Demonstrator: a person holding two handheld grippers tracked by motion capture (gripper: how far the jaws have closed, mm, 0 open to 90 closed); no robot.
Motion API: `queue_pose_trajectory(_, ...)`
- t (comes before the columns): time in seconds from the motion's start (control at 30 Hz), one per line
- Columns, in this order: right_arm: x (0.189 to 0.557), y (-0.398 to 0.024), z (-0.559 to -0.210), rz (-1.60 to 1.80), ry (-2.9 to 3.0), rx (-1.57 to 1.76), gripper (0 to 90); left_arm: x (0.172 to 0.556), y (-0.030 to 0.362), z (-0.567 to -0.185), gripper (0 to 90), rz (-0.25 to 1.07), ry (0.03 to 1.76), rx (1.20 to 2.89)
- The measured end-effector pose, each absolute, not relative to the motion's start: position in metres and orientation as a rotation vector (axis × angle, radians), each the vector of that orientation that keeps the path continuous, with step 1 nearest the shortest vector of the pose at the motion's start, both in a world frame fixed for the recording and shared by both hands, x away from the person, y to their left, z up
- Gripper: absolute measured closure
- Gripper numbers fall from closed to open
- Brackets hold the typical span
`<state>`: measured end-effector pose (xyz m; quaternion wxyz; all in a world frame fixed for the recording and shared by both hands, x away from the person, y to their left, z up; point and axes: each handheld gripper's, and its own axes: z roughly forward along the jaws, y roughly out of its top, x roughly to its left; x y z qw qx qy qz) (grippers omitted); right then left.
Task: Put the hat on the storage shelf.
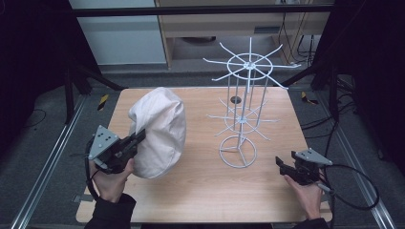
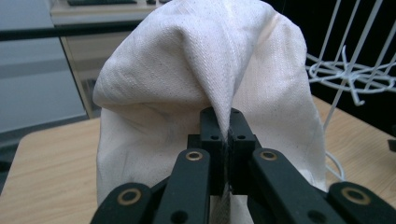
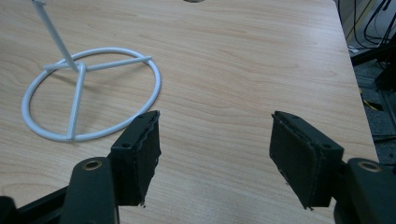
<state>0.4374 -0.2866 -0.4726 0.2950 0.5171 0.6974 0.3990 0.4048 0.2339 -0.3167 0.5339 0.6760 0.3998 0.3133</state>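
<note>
L gripper [image 2: 228, 135] pinches cloth hat [image 1: 160, 131], lifted at 9 o'clock of rack [image 1: 241, 114]; R gripper [image 3: 215, 154] jaws apart, empty

cloth bag [image 1: 160, 131]: cream, plain weave | wire rack [image 1: 243, 114] right of bag: white | table [image 1: 200, 181]: light woodgrain | grippers' jaws: black
</note>
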Motion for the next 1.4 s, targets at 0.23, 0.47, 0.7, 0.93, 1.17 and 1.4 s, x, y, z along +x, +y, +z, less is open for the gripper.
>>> queue_pose_trajectory(0.23,0.437,-0.287,-0.473,1.057,1.852,1.366,33.4,0.393,0.236,-0.306,87.7,0.779,0.897,1.55)
queue_pose_trajectory(0.47,0.438,-0.287,-0.473,1.053,1.851,1.358,33.4,0.389,0.237,-0.297,87.7,0.782,0.852,1.504)
queue_pose_trajectory(0.7,0.438,-0.287,-0.473,1.054,1.851,1.356,33.4,0.392,0.246,-0.288,87.7,0.759,0.81,1.441)
queue_pose_trajectory(0.93,0.437,-0.287,-0.472,1.065,1.849,1.354,33.2,0.405,0.253,-0.283,87.7,0.727,0.778,1.402)
queue_pose_trajectory(1.17,0.438,-0.287,-0.472,1.059,1.852,1.345,33.1,0.411,0.25,-0.277,87.7,0.732,0.739,1.377)
queue_pose_trajectory(1.4,0.438,-0.287,-0.472,1.061,1.852,1.346,33.1,0.418,0.248,-0.273,87.7,0.71,0.684,1.337)
